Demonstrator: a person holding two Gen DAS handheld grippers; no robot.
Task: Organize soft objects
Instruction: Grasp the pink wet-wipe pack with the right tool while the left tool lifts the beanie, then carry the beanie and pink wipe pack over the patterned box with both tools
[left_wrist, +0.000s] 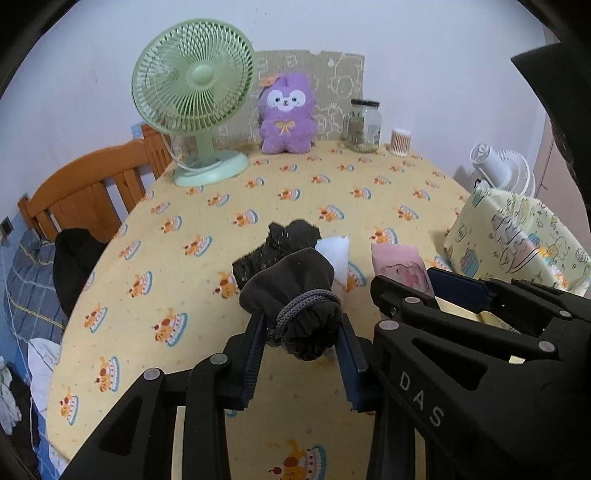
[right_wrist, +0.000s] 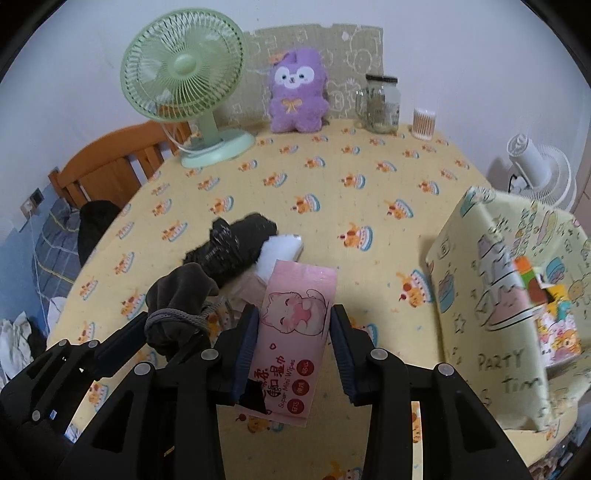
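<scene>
At lower centre of the left wrist view, the left tool is seen clamped on a dark grey drawstring pouch, held clear of the tabletop. In the right wrist view, the right tool is seen clamped on a pink pack of mini wipes, at lower centre.

Left behind at mid-frame are a black knitted item and a white soft item, touching each other on the tabletop. At the right edge a yellow printed gift bag stands open; it is judged the likely receptacle. The task is judged at an early to middle stage: two items lifted, none visibly stowed, two outstanding.

The bag's interior is largely hidden. The white item's nature cannot be determined. The purple plush toy at upper centre is untouched.
</scene>
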